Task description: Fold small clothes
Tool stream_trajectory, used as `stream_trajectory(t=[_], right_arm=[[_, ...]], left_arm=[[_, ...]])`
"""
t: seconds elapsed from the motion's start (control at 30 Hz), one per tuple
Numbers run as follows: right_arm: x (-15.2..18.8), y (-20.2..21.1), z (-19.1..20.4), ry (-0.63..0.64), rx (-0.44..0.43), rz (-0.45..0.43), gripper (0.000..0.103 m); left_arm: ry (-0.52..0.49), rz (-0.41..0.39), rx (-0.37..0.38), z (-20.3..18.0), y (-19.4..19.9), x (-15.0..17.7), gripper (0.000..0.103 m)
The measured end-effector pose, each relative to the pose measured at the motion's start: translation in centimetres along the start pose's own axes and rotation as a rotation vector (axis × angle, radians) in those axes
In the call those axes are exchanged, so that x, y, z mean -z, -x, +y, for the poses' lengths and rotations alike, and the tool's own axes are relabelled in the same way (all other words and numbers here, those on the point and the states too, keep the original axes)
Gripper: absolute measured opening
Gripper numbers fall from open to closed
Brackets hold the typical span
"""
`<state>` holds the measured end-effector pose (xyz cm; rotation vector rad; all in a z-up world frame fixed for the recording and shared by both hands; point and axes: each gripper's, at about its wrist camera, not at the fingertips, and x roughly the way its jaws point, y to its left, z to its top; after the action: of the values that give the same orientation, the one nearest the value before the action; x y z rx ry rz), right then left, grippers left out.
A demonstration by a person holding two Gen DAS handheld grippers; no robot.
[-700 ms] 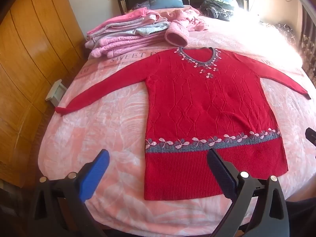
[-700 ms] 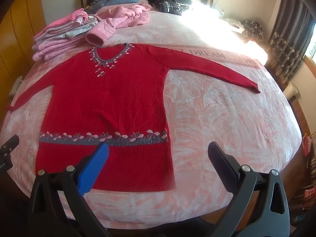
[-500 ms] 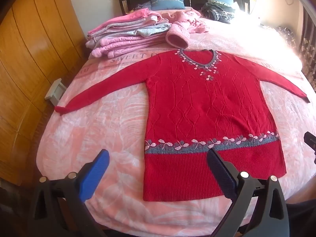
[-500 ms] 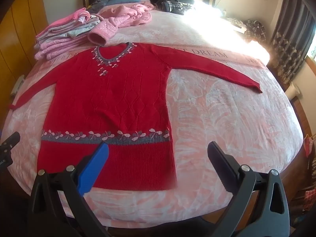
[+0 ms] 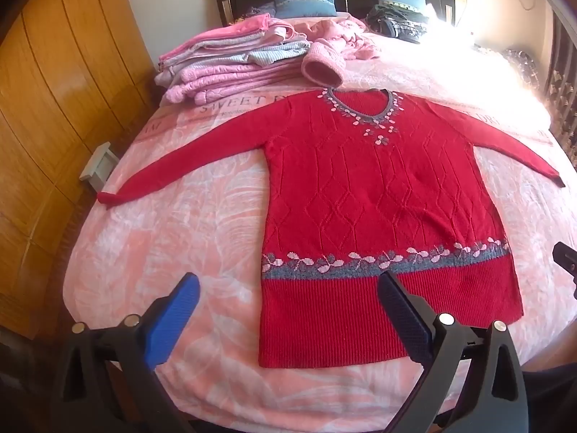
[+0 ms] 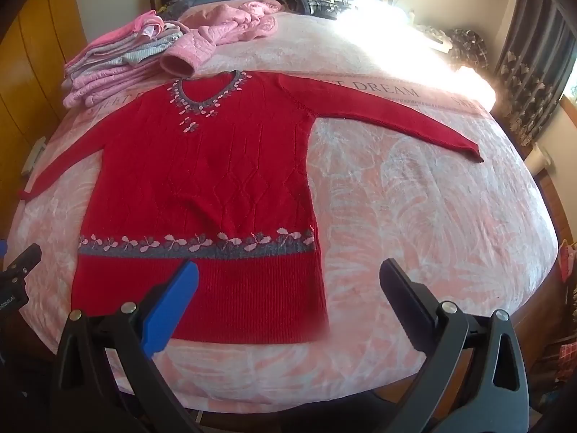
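Hovering short of the bed's (image 5: 151,238) near edge, I hold both sets of jaws spread wide with nothing between them. The red knit sweater (image 5: 375,195) lies flat and face up on the pink bedspread, its ribbed hem (image 5: 360,317) toward me and its grey neckline (image 5: 360,108) toward the headboard, so its long axis runs straight away from me. Both sleeves stretch out sideways and slightly down from the shoulders.

My left gripper (image 5: 288,310) sits just off the hem's left corner: its blue left finger is over bare bedspread beside the sweater, its dark right finger over the ribbing. My right gripper (image 6: 288,306) mirrors that at the hem's right corner, blue finger above the ribbing, dark finger above the bedspread beyond the sweater's side seam. So each hand has its own bottom corner closest, and neither touches the knit yet.

The left sleeve cuff (image 5: 108,198) lies well out from the sweater's body near the bed's left edge; the right sleeve cuff (image 6: 476,153) lies equally far out on the other side. Judging from this layout, the sleeves want folding across the body first, and each cuff belongs to the hand on its side, reached by going forward and outward from the hem.

Beyond the neckline sits a stack of folded pink clothes (image 5: 230,65), with a pink quilted jacket (image 6: 230,32) loose beside it.
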<state>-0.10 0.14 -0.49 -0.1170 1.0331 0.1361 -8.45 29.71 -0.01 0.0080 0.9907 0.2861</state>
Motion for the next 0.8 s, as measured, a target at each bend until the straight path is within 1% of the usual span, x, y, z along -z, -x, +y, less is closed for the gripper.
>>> stream_trajectory(t=[0.13,0.8], right_arm=[[0.02,0.03,0.12,0.005,-0.002,0.0,0.1],[0.04,0.11,0.21,0.006,-0.012,0.001,0.1]], left_arm=[[0.0,-0.013,0.001,0.03,-0.07,0.25,0.099],[0.011,-0.002,0.01,-0.06,-0.32,0.36,0.099]])
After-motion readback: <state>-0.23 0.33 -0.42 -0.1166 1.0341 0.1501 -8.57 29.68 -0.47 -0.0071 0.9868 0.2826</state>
